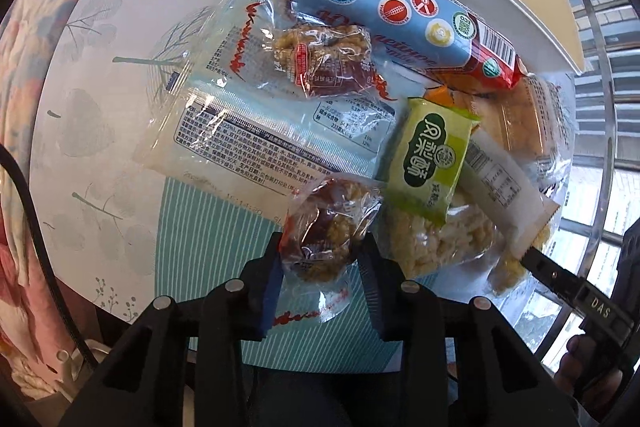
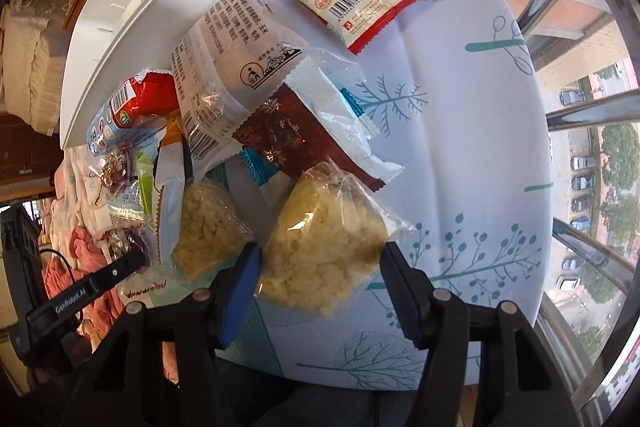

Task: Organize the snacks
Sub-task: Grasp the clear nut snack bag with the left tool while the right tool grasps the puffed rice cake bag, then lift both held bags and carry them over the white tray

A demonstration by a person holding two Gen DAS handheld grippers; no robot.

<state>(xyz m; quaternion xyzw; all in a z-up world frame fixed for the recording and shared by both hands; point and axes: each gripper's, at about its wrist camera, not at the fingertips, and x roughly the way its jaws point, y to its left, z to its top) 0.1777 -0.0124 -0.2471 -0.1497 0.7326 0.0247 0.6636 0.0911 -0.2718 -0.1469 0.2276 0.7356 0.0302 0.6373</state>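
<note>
Each black claw (image 1: 320, 259) (image 2: 318, 269) has silver pivot screws and, seemingly, one blue-padded finger.

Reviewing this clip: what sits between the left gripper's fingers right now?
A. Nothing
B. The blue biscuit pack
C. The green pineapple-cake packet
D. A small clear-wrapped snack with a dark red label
D: the left gripper is shut on the small clear-wrapped snack, while the green packet and the blue biscuit pack lie untouched farther out.

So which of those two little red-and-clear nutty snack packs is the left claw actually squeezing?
The near pack, pinched in the left gripper. Its twin lies untouched farther off, below the blue biscuit pack.
</note>
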